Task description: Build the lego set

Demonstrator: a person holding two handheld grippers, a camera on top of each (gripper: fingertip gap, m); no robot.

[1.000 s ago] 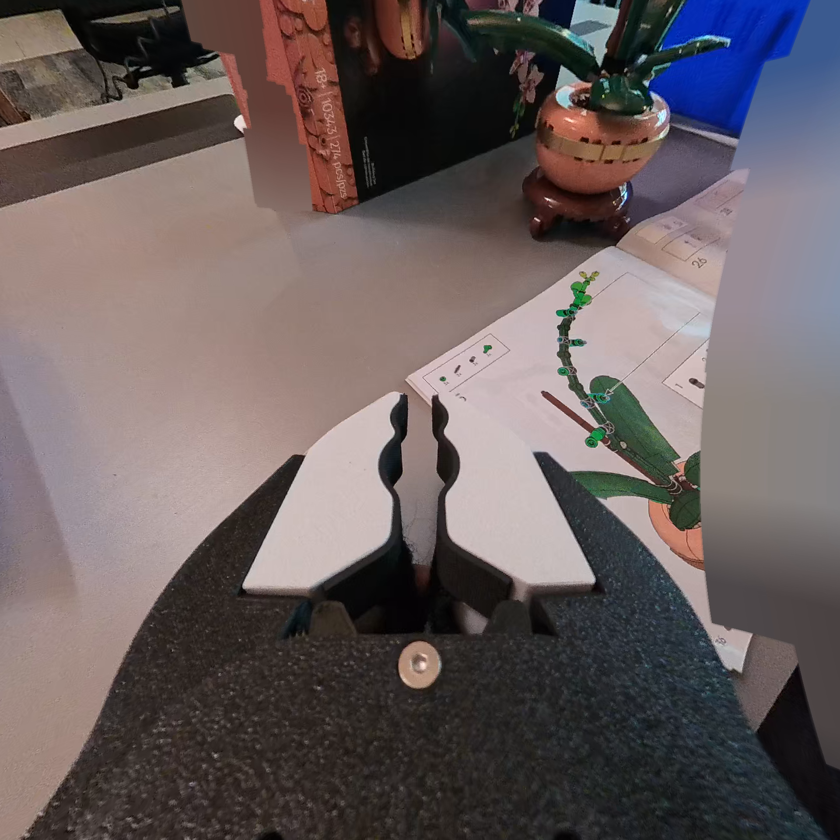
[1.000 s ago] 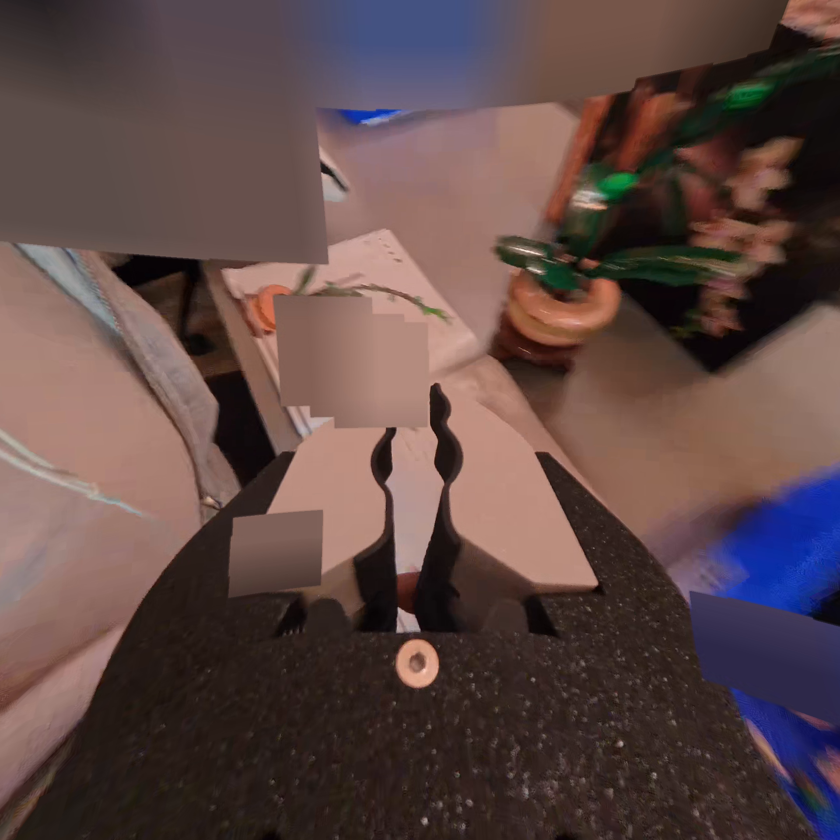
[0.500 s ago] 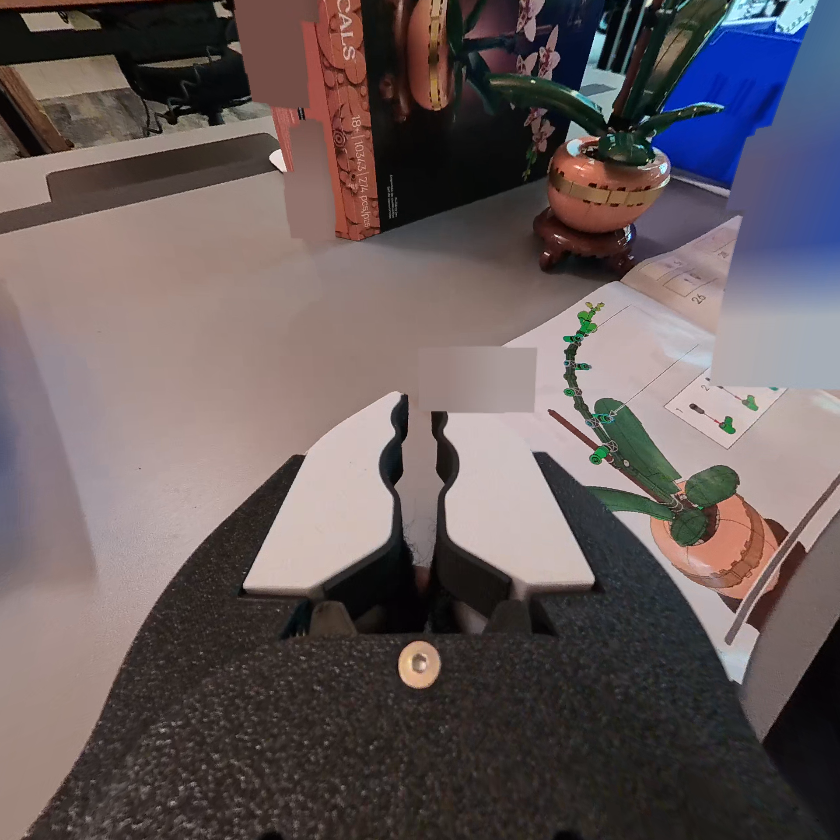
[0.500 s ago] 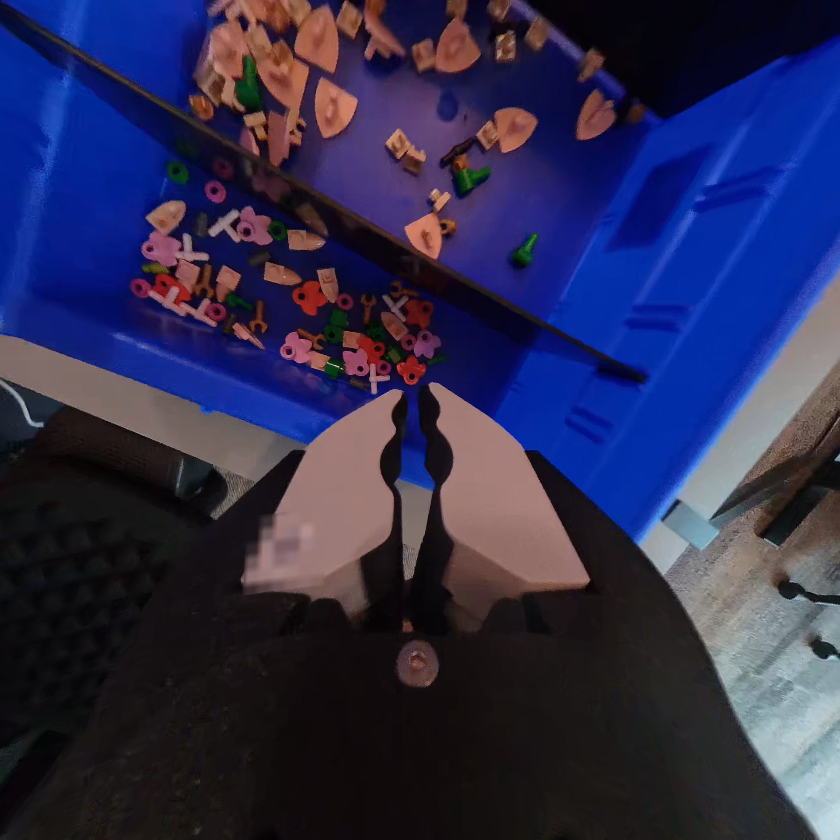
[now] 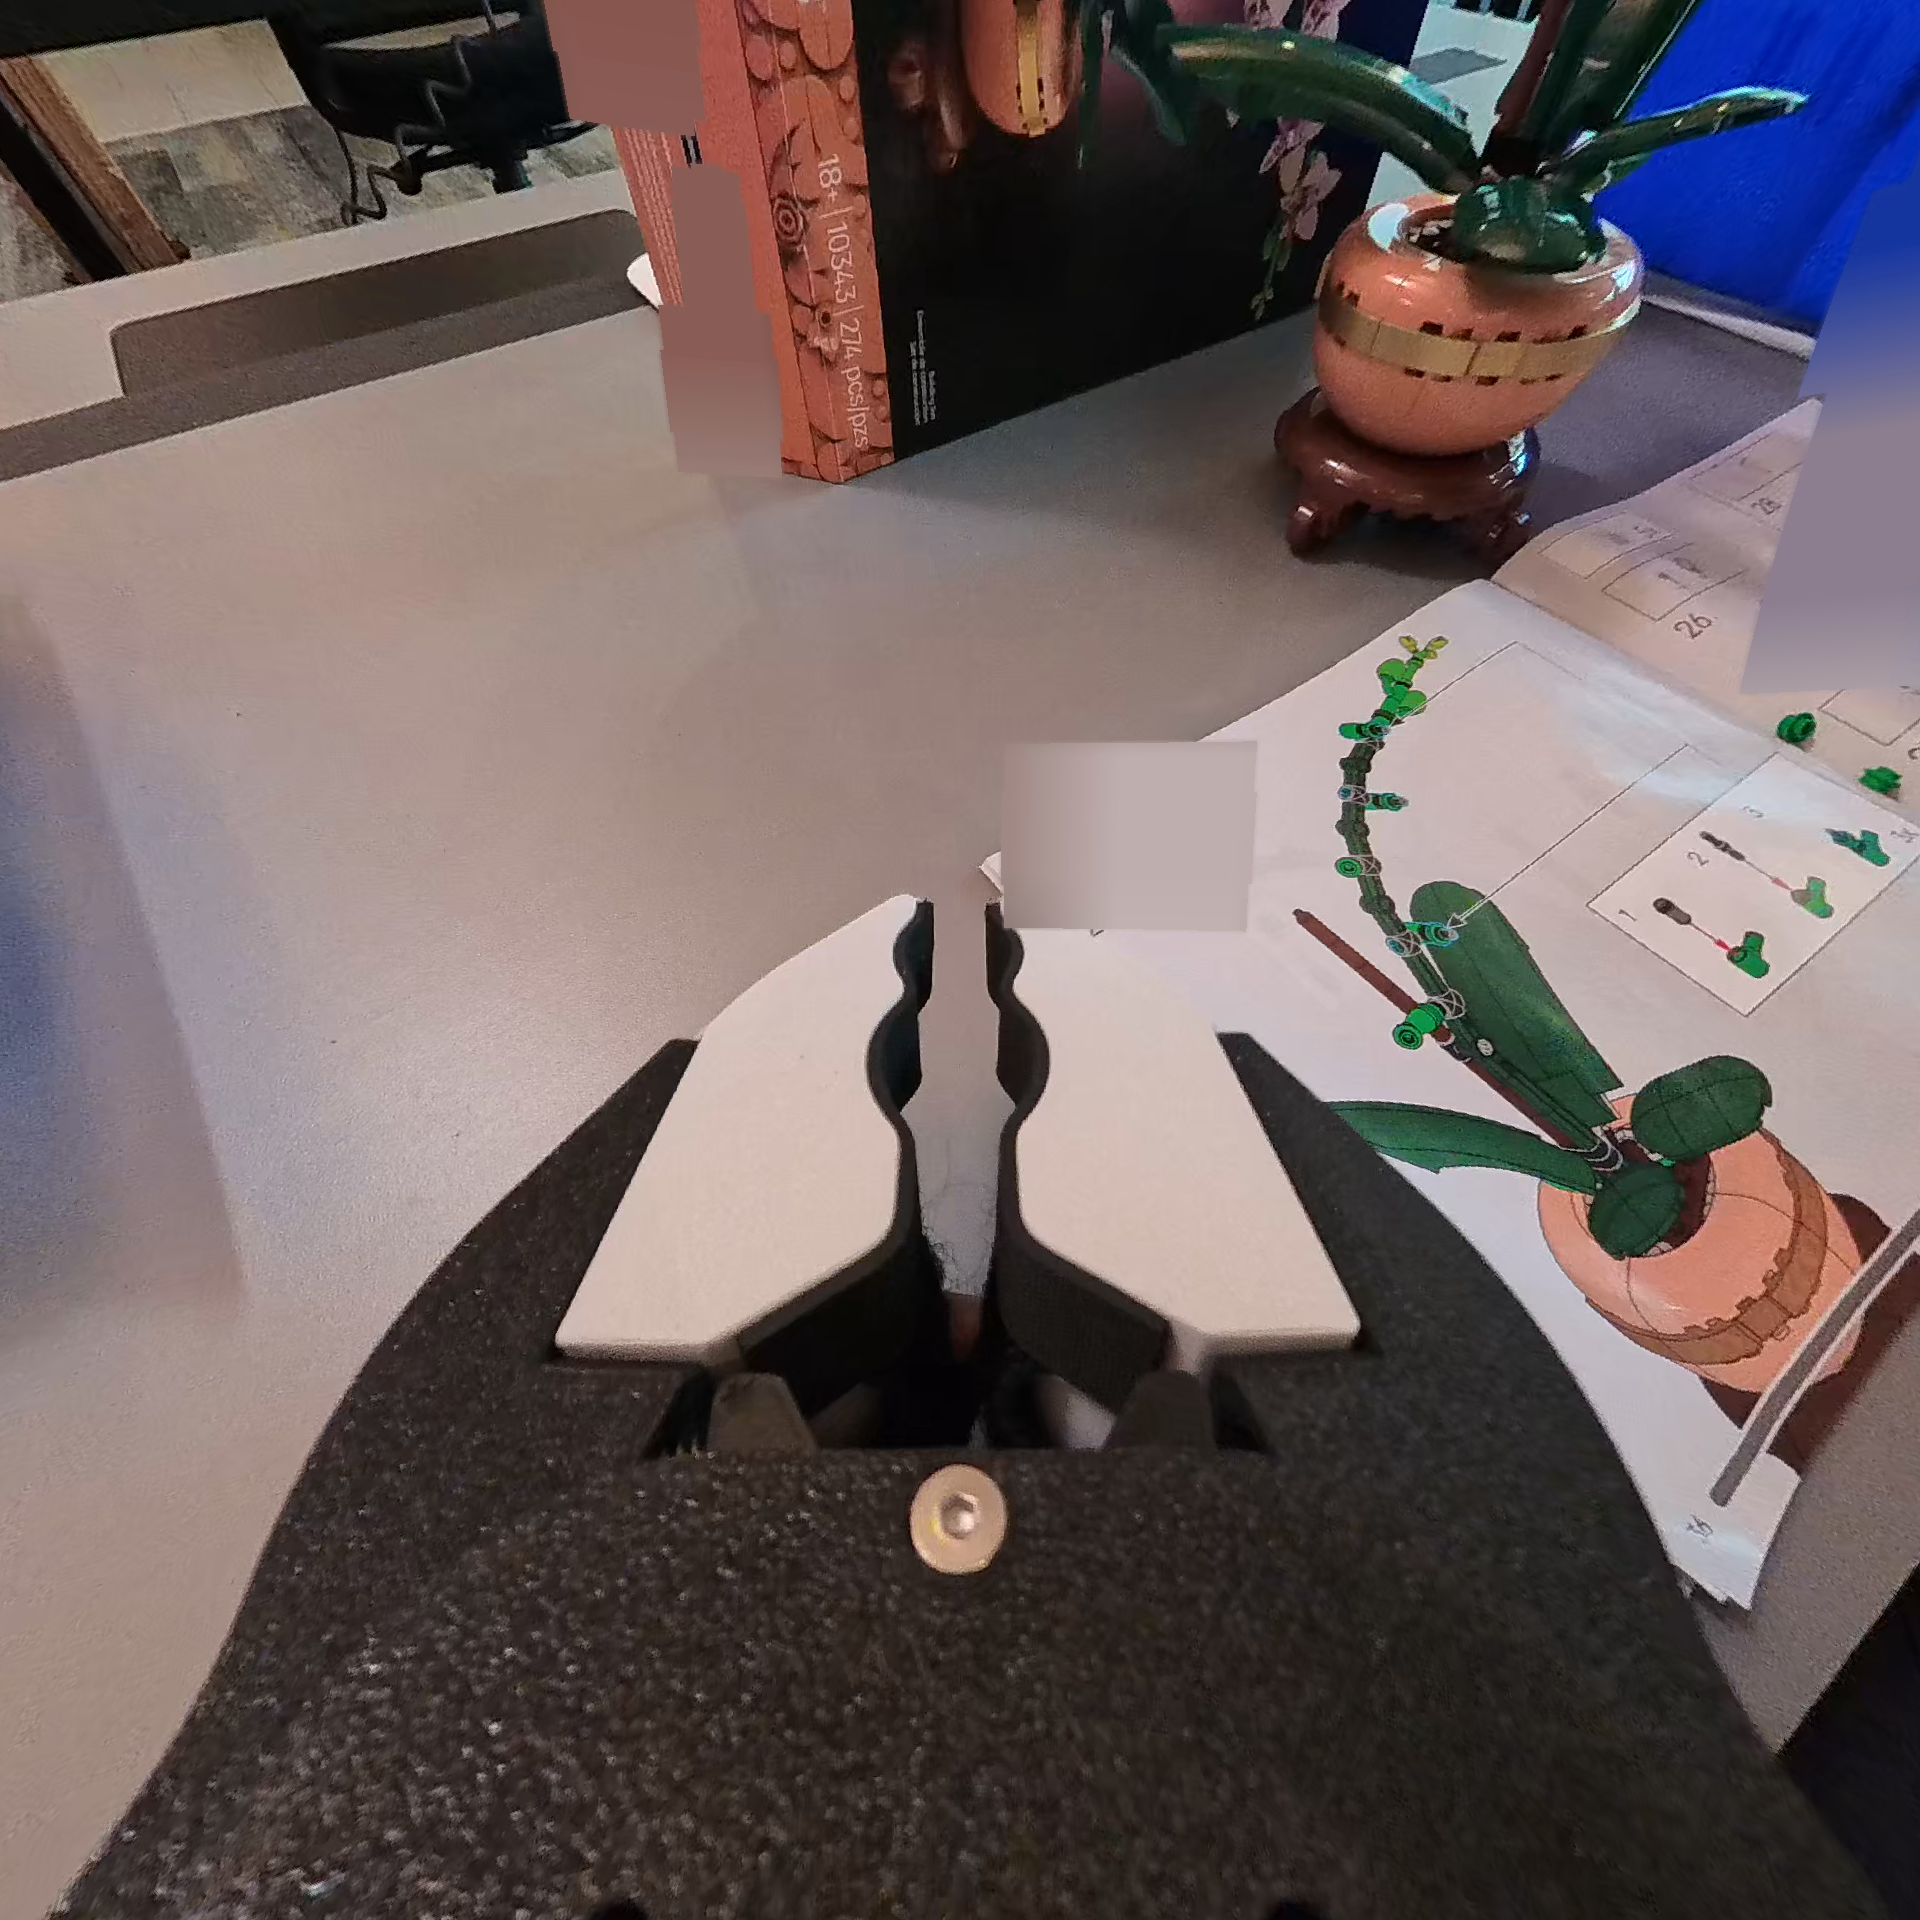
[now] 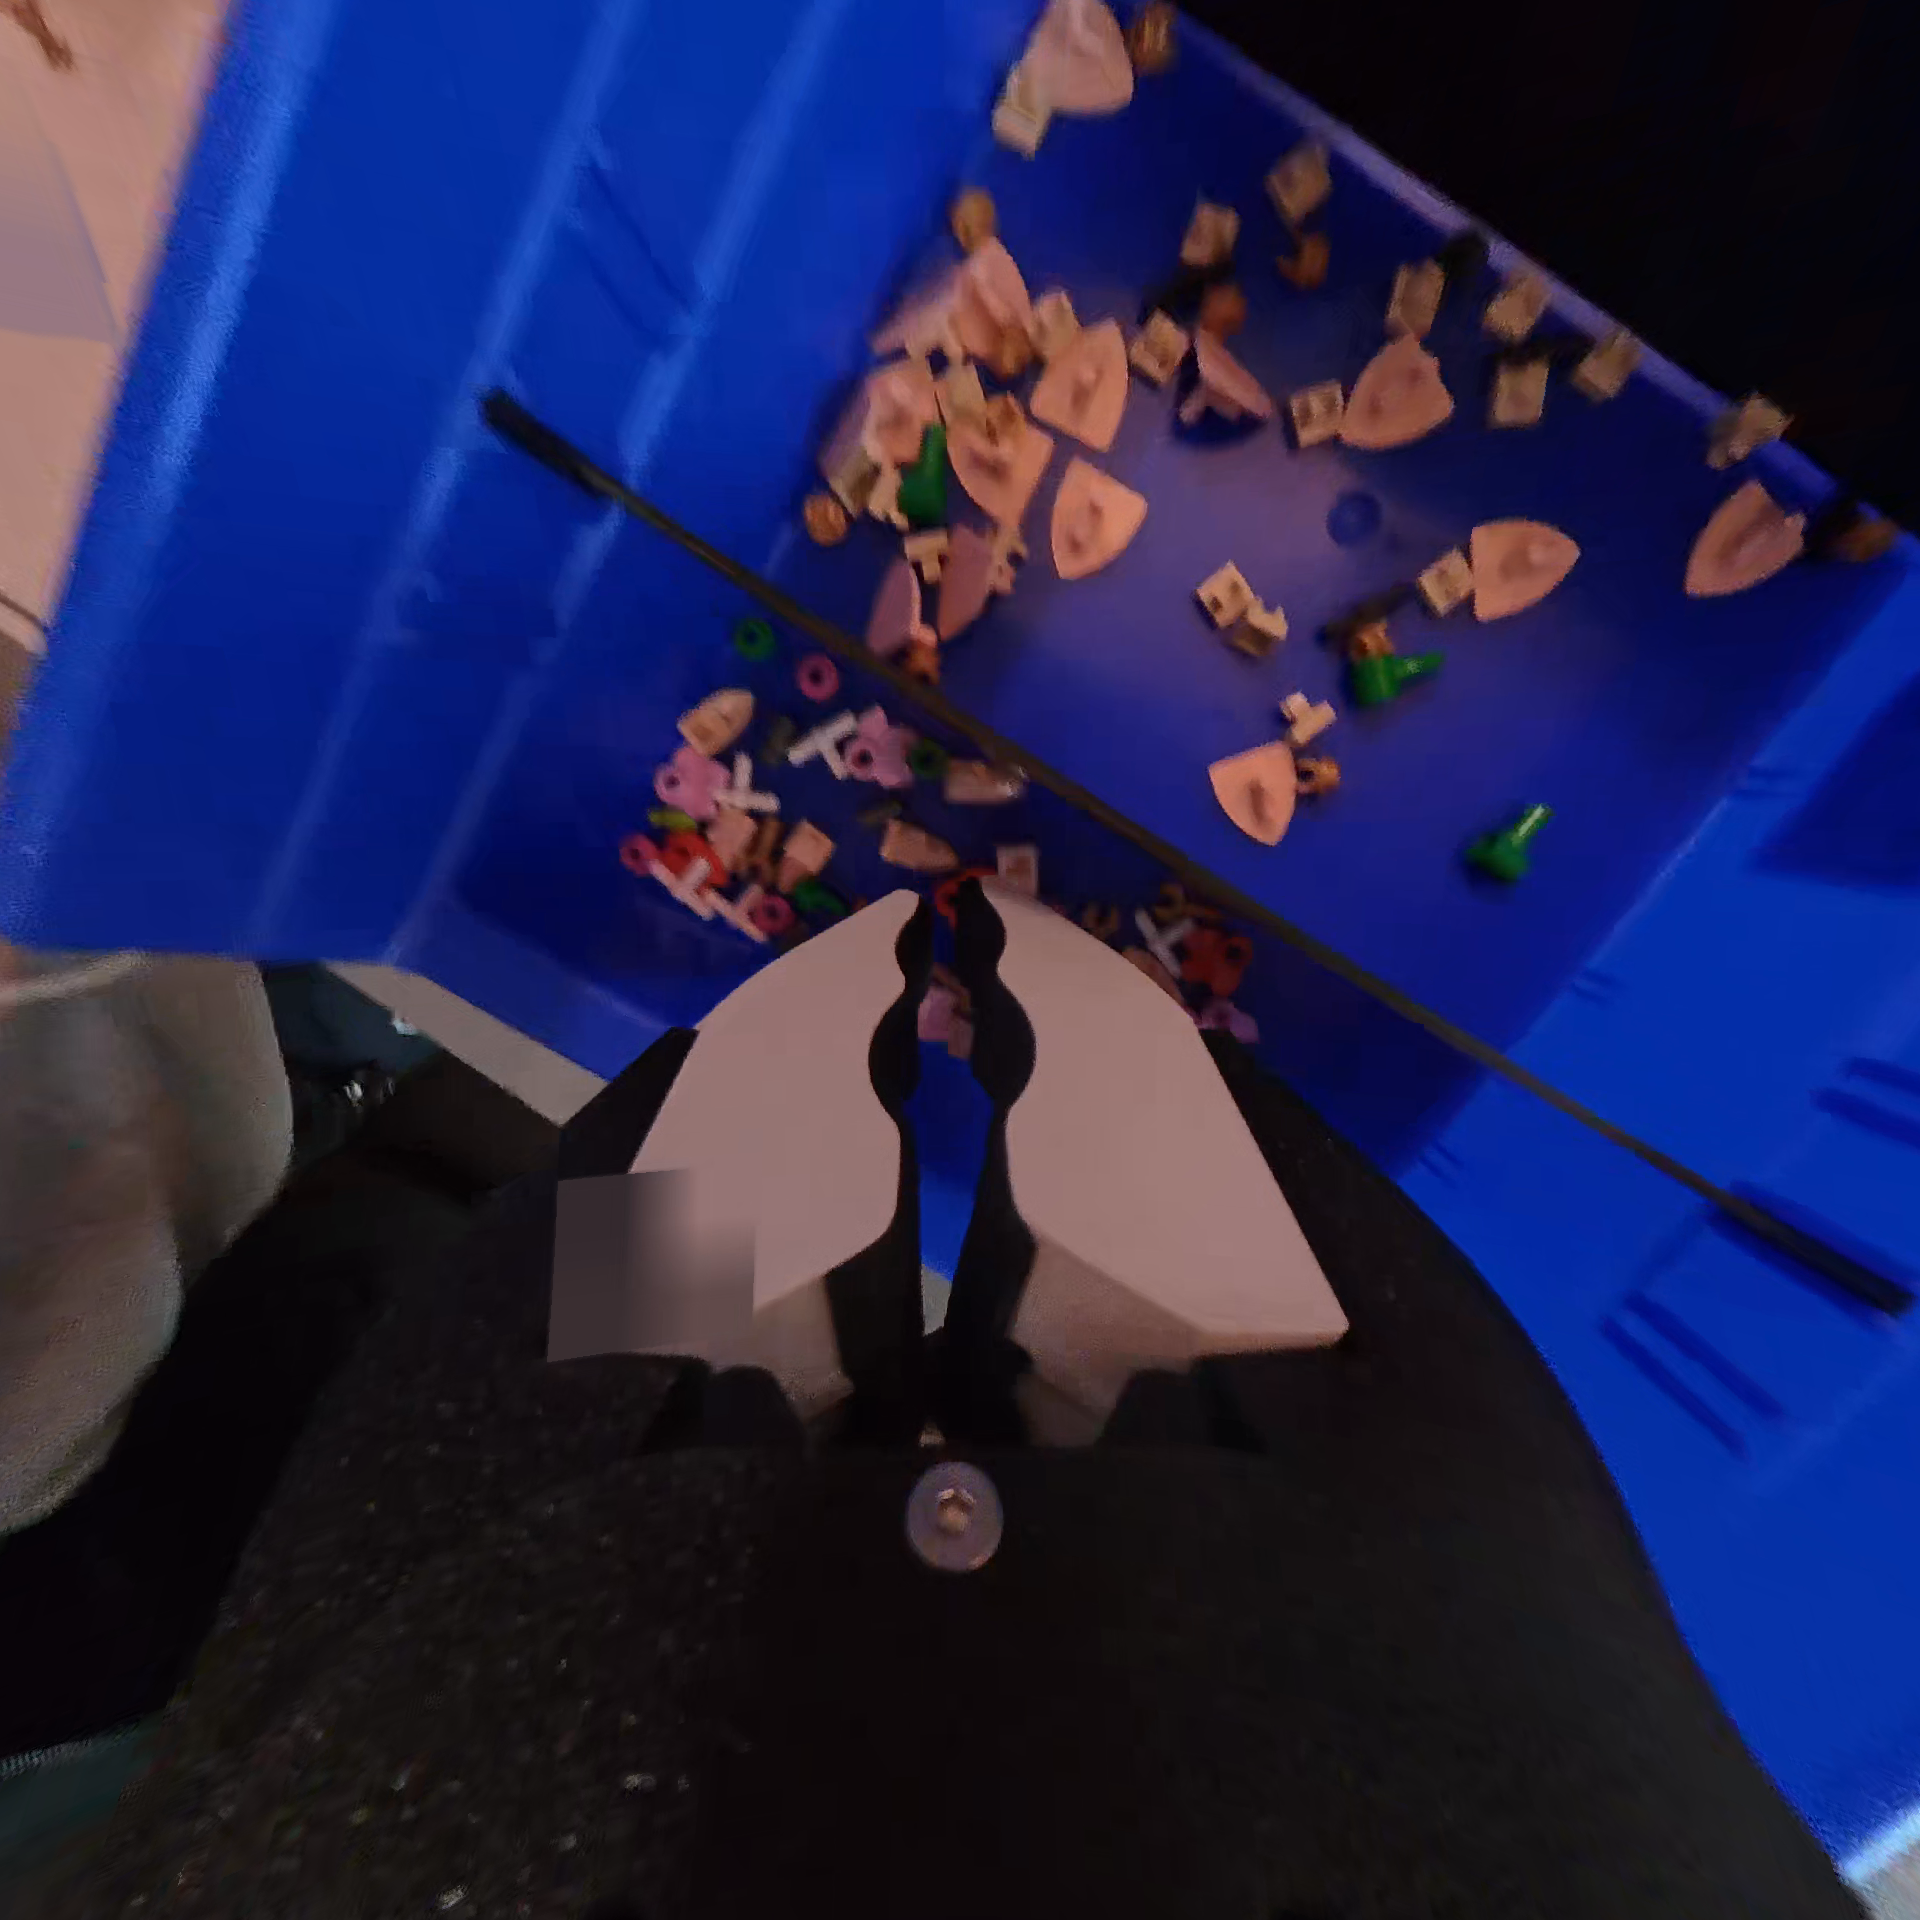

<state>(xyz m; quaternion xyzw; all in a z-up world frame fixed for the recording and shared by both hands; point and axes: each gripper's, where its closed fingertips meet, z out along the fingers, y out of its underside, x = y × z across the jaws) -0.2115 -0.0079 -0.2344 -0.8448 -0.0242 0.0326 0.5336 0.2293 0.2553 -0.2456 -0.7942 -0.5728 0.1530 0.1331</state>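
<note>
Both views shifted: right hand-held gripper point(image 6: 943, 909) nearer blue bin point(image 6: 416, 520).

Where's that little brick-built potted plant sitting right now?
In the left wrist view, the potted plant model stands far right on the grey table, beside the upright set box and behind the open instruction booklet.

Brick plant point(image 5: 1475, 312), booklet point(image 5: 1558, 935), blue bin point(image 6: 416, 520) of pieces.

Blue bin point(image 6: 436, 436) w/ pink, tan, green, red bits point(image 6: 790, 790); salmon pot point(image 5: 1465, 343), gold band, dk-green leaves; grey table point(image 5: 436, 727); white booklet point(image 5: 1621, 894).
</note>
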